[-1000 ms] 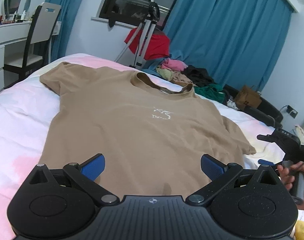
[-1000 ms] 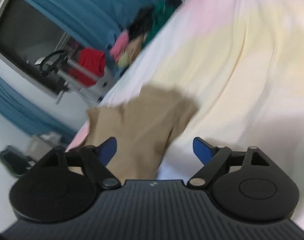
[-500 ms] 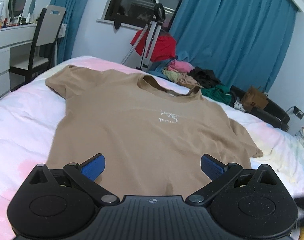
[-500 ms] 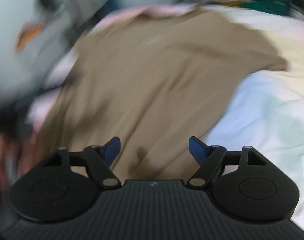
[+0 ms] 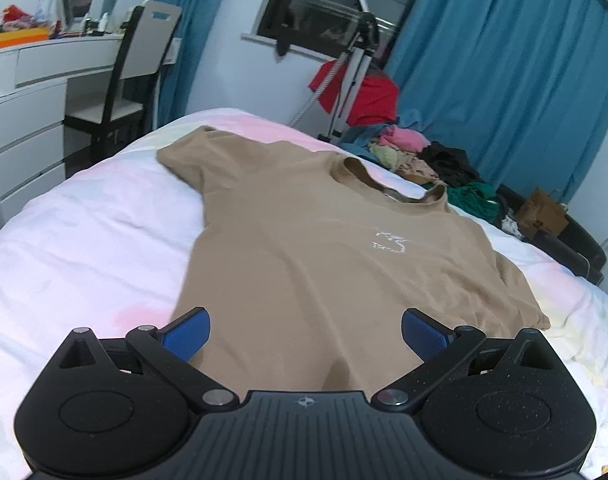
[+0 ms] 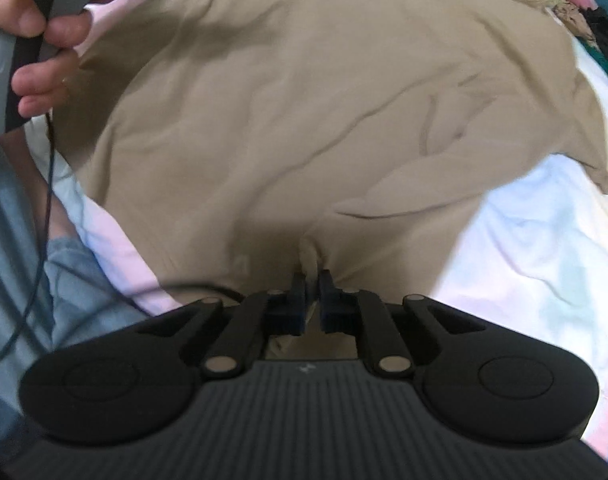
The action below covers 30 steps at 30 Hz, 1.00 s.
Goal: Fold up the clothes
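A tan T-shirt (image 5: 311, 248) with a small white chest print lies face up on the bed, collar at the far side, both sleeves spread. My left gripper (image 5: 305, 330) is open and empty, hovering above the shirt's near hem. In the right wrist view the same tan T-shirt (image 6: 304, 100) fills the frame. My right gripper (image 6: 311, 300) is shut on the shirt's hem, and the cloth puckers into the jaws.
The bed (image 5: 84, 248) has a white and pastel sheet. A heap of clothes (image 5: 431, 160) lies past its far edge by a tripod (image 5: 355, 60) and blue curtains. A white dresser (image 5: 28, 112) and chair (image 5: 132, 76) stand left. The hand holding the left gripper (image 6: 44, 40) shows at upper left in the right wrist view.
My right gripper swung from the right sleeve to the near hem and closed on it. My left gripper stayed open and its view turned right and rose slightly.
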{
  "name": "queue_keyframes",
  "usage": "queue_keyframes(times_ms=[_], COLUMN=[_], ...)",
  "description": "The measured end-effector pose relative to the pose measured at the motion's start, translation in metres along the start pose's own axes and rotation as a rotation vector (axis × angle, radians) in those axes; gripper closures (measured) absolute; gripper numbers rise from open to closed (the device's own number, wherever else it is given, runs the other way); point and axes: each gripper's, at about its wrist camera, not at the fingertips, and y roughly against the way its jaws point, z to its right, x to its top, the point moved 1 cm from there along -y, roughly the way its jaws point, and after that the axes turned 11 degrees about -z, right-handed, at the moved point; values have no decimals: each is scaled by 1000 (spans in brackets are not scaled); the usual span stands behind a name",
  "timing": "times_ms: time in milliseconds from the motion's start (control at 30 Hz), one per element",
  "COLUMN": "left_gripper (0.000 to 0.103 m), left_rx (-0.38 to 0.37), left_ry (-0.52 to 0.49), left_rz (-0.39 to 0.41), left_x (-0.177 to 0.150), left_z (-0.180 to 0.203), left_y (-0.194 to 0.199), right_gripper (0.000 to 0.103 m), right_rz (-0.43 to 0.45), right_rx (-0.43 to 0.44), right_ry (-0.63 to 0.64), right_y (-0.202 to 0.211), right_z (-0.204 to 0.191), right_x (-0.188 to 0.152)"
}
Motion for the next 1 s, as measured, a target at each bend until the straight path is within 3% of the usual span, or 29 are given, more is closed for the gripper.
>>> queue_keyframes(times_ms=[167,300,367,467,567,600,667,700,867,933,1000], left_gripper=[0,0,0,0,0,1,2,4,7,10,10], left_rx=[21,66,74,33,16,13,8,13,32,18,65], left_ry=[-8,-80,-112,-82,-35,-22,-4,-10,-38,-13,38], left_rz=[-36,-88,-111,-143,-158,-163,-177,-186,-236,-284,-318], left_x=[-2,-7,-10,-11,-14,-15,-19,-21,-34,-40,-46], left_z=[-4,2,2,-5,-16,-19,-23,-22,-18,-21,-28], left_y=[8,13,19,30,42,45,49,50,53,51,49], right_gripper=[95,95,95,92,89,81,31,23,20,20,20], right_rz=[-7,-33,-58,-87,-59,-36,49,93,362,473,586], right_rx=[-36,-84,-73,-34,88,118,144,155,197,237,276], right_ry=[-97,-224,-285,-382,-498,-532,-562,-575,-635,-690,-744], right_y=[31,39,35,29,29,30,41,47,77,78,79], right_z=[38,78,95,115,123,119,114,112,108,106,104], right_x=[-31,-60,-76,-97,-111,-112,-104,-100,-72,-58,-44])
